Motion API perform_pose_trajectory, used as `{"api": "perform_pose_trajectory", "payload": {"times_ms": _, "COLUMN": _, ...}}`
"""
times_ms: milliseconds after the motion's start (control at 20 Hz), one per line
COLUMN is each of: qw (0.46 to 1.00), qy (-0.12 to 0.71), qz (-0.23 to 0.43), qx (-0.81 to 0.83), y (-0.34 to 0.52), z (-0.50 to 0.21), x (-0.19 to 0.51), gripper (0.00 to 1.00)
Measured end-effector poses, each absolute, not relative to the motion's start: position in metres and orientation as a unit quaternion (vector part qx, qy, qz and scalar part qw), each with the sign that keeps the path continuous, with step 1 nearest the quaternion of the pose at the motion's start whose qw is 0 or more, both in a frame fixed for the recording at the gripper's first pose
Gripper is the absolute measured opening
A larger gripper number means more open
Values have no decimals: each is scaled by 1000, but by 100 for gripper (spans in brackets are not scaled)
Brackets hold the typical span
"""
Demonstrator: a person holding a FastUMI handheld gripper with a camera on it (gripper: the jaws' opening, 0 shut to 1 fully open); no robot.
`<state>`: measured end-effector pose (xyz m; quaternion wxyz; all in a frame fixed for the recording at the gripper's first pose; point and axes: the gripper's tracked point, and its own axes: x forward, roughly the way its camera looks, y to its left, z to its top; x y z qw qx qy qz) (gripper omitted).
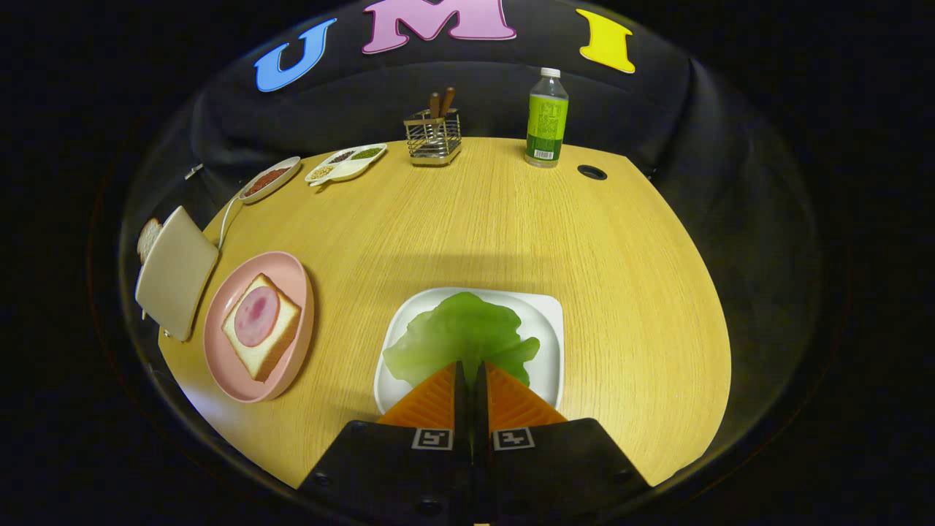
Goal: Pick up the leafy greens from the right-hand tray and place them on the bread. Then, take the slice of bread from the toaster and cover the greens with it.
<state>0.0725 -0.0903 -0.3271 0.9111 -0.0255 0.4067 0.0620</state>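
Gripper [471, 372] fingers pressed nearly together, thin slit between, tips over near edge of greens [462, 337]; whether they pinch the leaf, cannot tell. Greens lie on white tray [549, 314] just ahead, 12 o'clock. Pink plate [292, 274] at 10 o'clock, holding bread [281, 343] topped with ham slice [256, 315]. Toaster [175, 272] beyond plate, bread slice [148, 238] sticking out its far side. Worktop [511, 226] far edge: seasoning dishes [345, 162] at 11, utensil rack [434, 136] at 12, bottle [546, 119] at 1.
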Motion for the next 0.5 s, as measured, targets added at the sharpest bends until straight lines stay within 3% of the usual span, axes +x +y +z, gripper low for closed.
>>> {"api": "perform_pose_trajectory", "payload": {"times_ms": 500, "qw": 935, "qy": 349, "qz": 61, "qx": -1, "y": -31, "z": -229, "x": 68, "gripper": 5}}
